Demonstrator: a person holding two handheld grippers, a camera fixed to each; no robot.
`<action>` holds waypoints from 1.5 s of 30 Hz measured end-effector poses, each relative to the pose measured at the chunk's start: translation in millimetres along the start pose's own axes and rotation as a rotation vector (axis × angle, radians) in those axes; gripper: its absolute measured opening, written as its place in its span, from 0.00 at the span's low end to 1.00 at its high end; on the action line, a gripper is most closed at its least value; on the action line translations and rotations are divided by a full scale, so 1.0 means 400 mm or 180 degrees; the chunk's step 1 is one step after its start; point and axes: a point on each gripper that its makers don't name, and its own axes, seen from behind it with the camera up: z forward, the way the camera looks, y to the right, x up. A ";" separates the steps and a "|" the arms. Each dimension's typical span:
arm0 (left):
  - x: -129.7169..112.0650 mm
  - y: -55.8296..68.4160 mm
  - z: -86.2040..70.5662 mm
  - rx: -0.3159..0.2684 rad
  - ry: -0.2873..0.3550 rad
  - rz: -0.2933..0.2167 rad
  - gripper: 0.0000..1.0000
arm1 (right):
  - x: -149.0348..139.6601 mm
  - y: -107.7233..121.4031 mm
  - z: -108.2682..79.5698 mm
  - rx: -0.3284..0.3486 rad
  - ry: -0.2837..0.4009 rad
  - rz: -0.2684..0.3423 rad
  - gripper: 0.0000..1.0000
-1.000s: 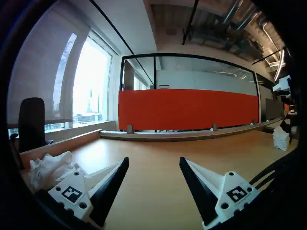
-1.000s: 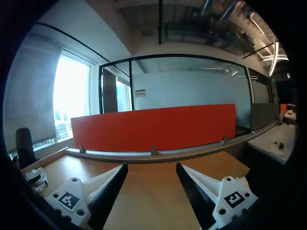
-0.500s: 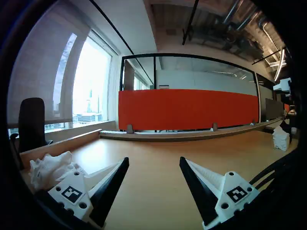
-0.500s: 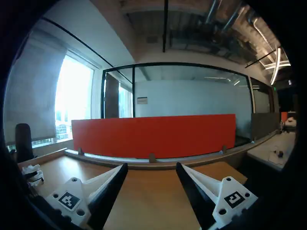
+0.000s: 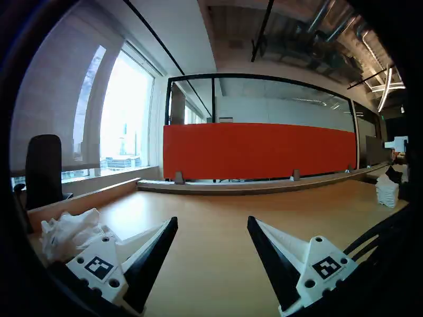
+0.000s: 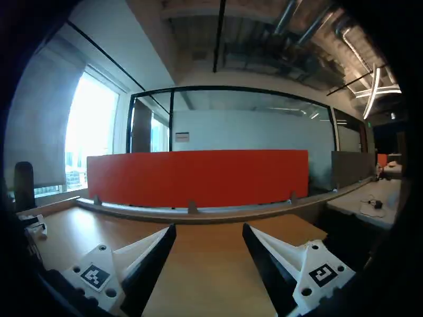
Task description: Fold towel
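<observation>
Square black-and-white tag (image 5: 99, 267) on one finger of the left gripper (image 5: 212, 219), and one more on the other finger. Just blocky patterns, no words. Same kind of tags on the right gripper (image 6: 209, 226). Small sign (image 6: 181, 137) on the far white wall in the right gripper view, too small to read.

Left jaws wide open, with a big gap between the tips. Holding nothing, pinching nothing. Low over the wooden bench (image 5: 211, 211), tips pointing at the orange panel (image 5: 259, 150) along its far edge. Right jaws wide open too, nothing between them, also low over wood and facing an orange panel.

In the left gripper view:
- The towel (image 5: 69, 232), white and all crumpled, lying on the bench at the near left, right beside the left finger. Cannot tell if touching it.
- Behind it, a black chair (image 5: 43, 169) and a bright window (image 5: 124, 127).
- Far off at the right edge, a neat stack of white cloth (image 5: 387, 190) on the bench.

In the right gripper view:
- A little white thing (image 6: 34, 227) at the far left edge of the bench, too small to tell what.
- At the right, a white desk (image 6: 370, 198) with a small dark cable (image 6: 375, 203) on it.
- Up on the ceiling, pipes (image 6: 296, 21) and a long lamp (image 6: 373, 90).
</observation>
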 end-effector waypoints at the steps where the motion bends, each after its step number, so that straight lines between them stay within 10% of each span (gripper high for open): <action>1: 0.000 0.000 0.000 0.0000 0.0000 0.0000 0.98 | -0.012 0.007 -0.004 -0.0017 -0.0003 0.0007 0.97; 19: 0.000 -0.001 0.002 -0.0001 0.0000 0.0000 0.98 | -0.190 0.059 -0.031 -0.0070 -0.0121 0.0219 0.97; 45: -0.001 -0.002 0.002 -0.0001 0.0001 0.0000 0.98 | -0.223 0.017 -0.041 0.0084 -0.0041 0.0044 0.97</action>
